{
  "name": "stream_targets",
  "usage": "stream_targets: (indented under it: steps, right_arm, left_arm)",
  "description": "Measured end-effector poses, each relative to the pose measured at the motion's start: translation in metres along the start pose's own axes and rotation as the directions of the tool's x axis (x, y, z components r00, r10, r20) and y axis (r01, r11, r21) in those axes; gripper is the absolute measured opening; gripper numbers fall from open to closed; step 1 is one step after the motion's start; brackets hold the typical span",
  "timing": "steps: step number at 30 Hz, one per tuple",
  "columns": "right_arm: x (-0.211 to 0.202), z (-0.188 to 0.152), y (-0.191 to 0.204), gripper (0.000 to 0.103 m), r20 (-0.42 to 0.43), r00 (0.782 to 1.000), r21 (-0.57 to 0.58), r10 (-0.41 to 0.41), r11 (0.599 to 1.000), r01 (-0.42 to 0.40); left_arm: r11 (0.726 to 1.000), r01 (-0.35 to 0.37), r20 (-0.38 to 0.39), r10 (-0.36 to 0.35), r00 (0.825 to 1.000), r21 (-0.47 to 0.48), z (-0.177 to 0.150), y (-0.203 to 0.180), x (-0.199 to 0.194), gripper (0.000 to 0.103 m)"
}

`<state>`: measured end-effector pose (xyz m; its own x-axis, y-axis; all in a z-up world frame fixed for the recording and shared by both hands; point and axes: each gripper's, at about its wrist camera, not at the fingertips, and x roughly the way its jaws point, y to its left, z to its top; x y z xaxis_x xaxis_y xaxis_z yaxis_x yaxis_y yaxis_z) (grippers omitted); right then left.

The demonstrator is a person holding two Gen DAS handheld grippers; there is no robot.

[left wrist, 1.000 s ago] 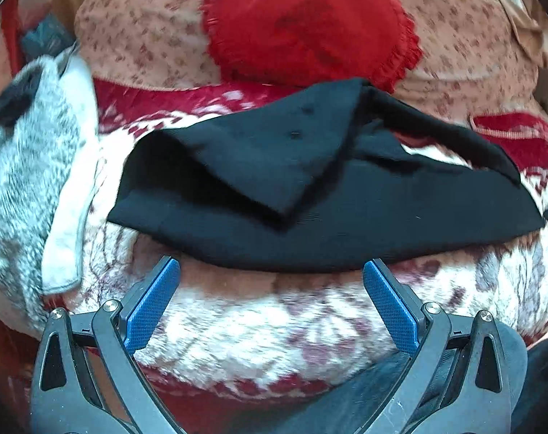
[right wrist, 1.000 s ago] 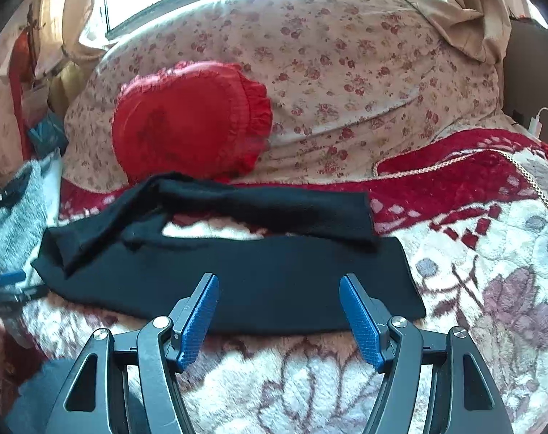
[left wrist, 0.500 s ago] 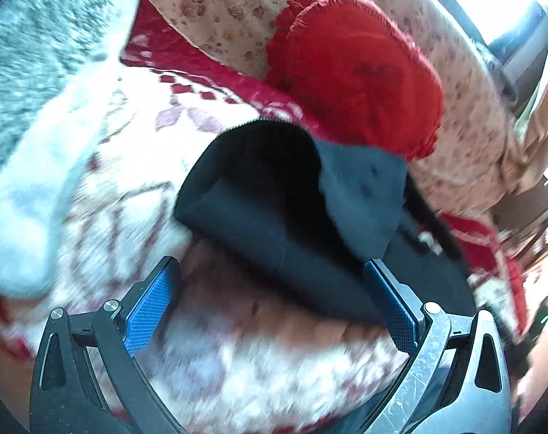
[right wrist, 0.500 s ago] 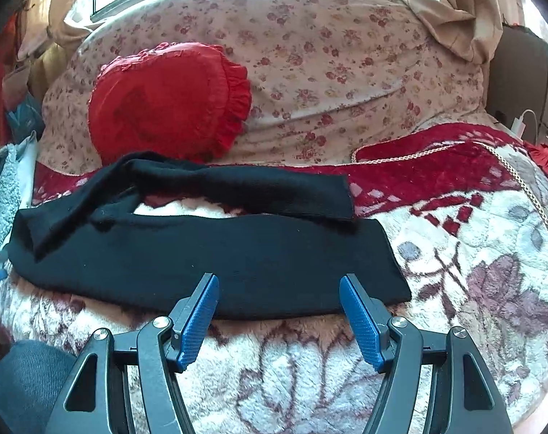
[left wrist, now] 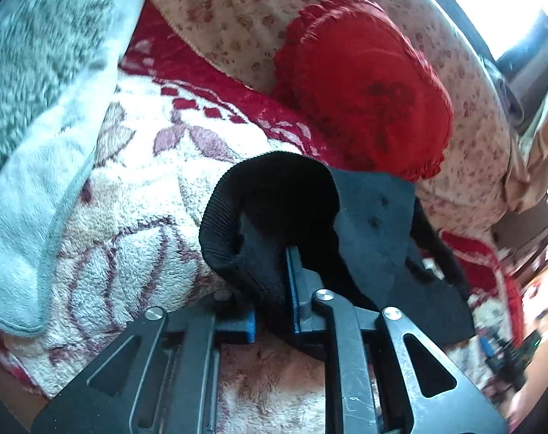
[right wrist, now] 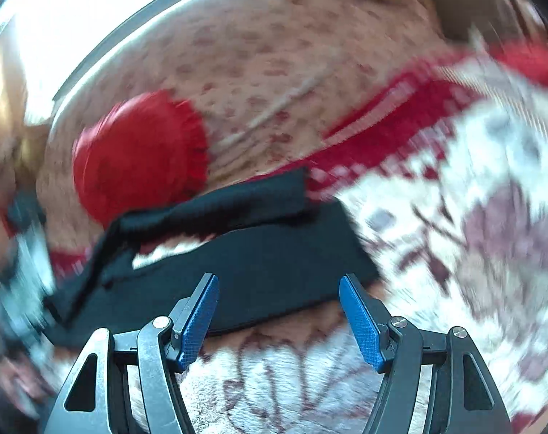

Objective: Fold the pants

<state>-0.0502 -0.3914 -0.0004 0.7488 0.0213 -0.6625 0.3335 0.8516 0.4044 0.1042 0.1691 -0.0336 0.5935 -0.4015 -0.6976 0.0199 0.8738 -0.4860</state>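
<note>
Pants [left wrist: 375, 224] of black knit lie stretched across the fleecy floral blanket [left wrist: 129, 195] on the bed, one leg partly over the other and the two not squared up, so by my reading the folding has barely begun. Left claw [left wrist: 274, 289] is clamped on the ribbed waistband end, while the right claw [right wrist: 279, 311] hangs with fingers apart just above the near leg, gripping nothing. A red cushion [left wrist: 360, 83] sits behind, against floral bedding.

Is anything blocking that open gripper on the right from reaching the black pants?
Nothing visible does. The right gripper is open just over the near edge of the black pants, with only fleece blanket around. The left gripper already clamps the waistband end.
</note>
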Motion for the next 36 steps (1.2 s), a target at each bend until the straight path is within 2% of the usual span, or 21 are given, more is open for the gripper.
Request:
stream_targets:
  steps: [2,3,5,7,9,10,12,15,16,17,18,19,20,23,27,30,33,36]
  right_arm:
    - [-0.002,0.001,-0.035,0.067,-0.007,0.995,0.173,0.099,0.980,-0.097]
    - [-0.003,0.000,-0.050,0.066,0.004,0.988,0.260,0.152,0.954,-0.148]
    - [-0.001,-0.005,-0.077,0.064,0.039,0.963,0.421,0.265,0.870,-0.256]
    - [0.004,-0.009,-0.086,0.063,0.057,0.941,0.503,0.333,0.805,-0.315]
    - [0.009,-0.010,-0.084,0.061,0.052,0.928,0.520,0.370,0.783,-0.341]
    - [0.013,-0.008,-0.081,0.059,0.037,0.928,0.520,0.370,0.786,-0.334]
    - [0.021,-0.007,-0.081,0.047,0.012,0.941,0.523,0.338,0.800,-0.294]
    - [0.029,-0.002,-0.083,0.037,0.025,0.946,0.538,0.324,0.793,-0.286]
    - [0.033,-0.001,-0.082,0.035,0.016,0.947,0.524,0.322,0.804,-0.282]
    - [0.036,0.000,-0.079,0.029,0.004,0.947,0.509,0.322,0.814,-0.280]
    - [0.039,0.002,-0.075,0.011,-0.011,0.948,0.489,0.318,0.829,-0.272]
    - [0.040,0.002,-0.073,0.004,-0.022,0.955,0.466,0.296,0.848,-0.252]
    - [0.039,0.003,-0.072,0.004,-0.029,0.962,0.449,0.272,0.863,-0.231]
    - [0.030,0.001,-0.074,0.004,-0.019,0.963,0.457,0.268,0.859,-0.230]
    - [0.019,-0.013,-0.077,0.004,-0.044,0.939,0.491,0.341,0.826,-0.277]
    - [0.013,-0.021,-0.070,0.004,-0.079,0.924,0.473,0.374,0.830,-0.296]
    - [0.022,-0.030,-0.067,0.004,-0.150,0.921,0.472,0.359,0.844,-0.252]
    - [0.029,-0.032,-0.065,0.004,-0.190,0.938,0.450,0.289,0.875,-0.179]
  left_arm:
    - [0.999,-0.040,0.000,0.040,0.999,0.019,0.001,-0.006,-0.001,0.011]
    - [0.999,-0.048,0.004,0.048,0.999,0.025,0.001,-0.009,-0.002,0.011]
    - [0.996,-0.067,0.020,0.066,0.998,0.056,0.002,-0.019,-0.005,0.011]
    - [0.993,-0.083,0.039,0.080,0.996,0.083,0.001,-0.029,-0.007,0.011]
    - [0.992,-0.084,0.055,0.079,0.995,0.096,0.001,-0.035,-0.010,0.011]
    - [0.993,-0.076,0.060,0.071,0.996,0.092,0.001,-0.037,-0.011,0.011]
    - [0.994,-0.084,0.062,0.079,0.995,0.075,0.003,-0.036,-0.009,0.008]
    - [0.989,-0.144,0.048,0.142,0.989,0.033,0.004,-0.031,-0.008,0.005]
    - [0.986,-0.162,0.049,0.161,0.986,0.025,0.003,-0.030,-0.008,0.005]
    - [0.985,-0.172,0.046,0.171,0.984,0.005,0.002,-0.028,-0.009,0.004]
    - [0.986,-0.169,0.041,0.169,0.985,-0.017,0.000,-0.024,-0.012,0.004]
    - [0.985,-0.167,0.038,0.168,0.985,-0.033,-0.001,-0.022,-0.015,0.004]
    - [0.986,-0.160,0.035,0.162,0.986,-0.040,-0.004,-0.020,-0.019,0.004]
    - [0.989,-0.135,0.023,0.137,0.990,-0.068,-0.010,-0.013,-0.038,0.004]
    - [0.987,-0.116,0.021,0.119,0.993,-0.112,-0.019,0.003,-0.074,0.004]
    - [0.986,-0.130,0.026,0.133,0.991,-0.103,-0.023,0.012,-0.087,0.004]
    - [0.981,-0.164,0.006,0.165,0.986,-0.100,-0.026,0.022,-0.074,0.004]
    - [0.972,-0.213,-0.027,0.212,0.977,-0.098,-0.035,0.029,-0.054,0.005]
